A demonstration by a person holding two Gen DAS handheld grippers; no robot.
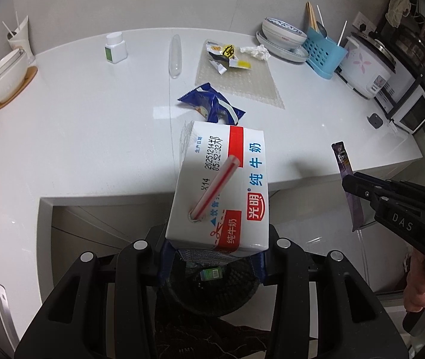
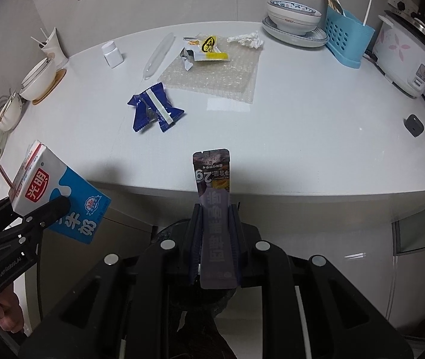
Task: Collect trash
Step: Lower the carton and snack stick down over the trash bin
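My left gripper (image 1: 212, 257) is shut on a white and blue milk carton (image 1: 221, 185) with a red-striped straw (image 1: 215, 188) stuck in its top. It hangs just off the counter's front edge, above a black mesh bin (image 1: 209, 287). The right gripper (image 2: 215, 239) is shut on a narrow purple sachet (image 2: 214, 209), also held past the counter edge. Each gripper shows in the other's view: the right gripper (image 1: 353, 184) with the purple sachet (image 1: 347, 176), the left gripper (image 2: 33, 212) with the milk carton (image 2: 63, 197). A blue wrapper (image 2: 155, 107) lies on the white counter (image 2: 302, 137).
Yellow and silver wrappers (image 2: 203, 49) and a crumpled tissue (image 2: 247, 39) lie on a bubble-wrap sheet (image 2: 212, 77). A clear plastic tube (image 2: 158, 53), white bottle (image 2: 112, 53), bowls (image 2: 293, 18), blue utensil rack (image 2: 347, 36) and rice cooker (image 2: 406, 56) line the back. A person's hand (image 1: 421, 284) grips the right handle.
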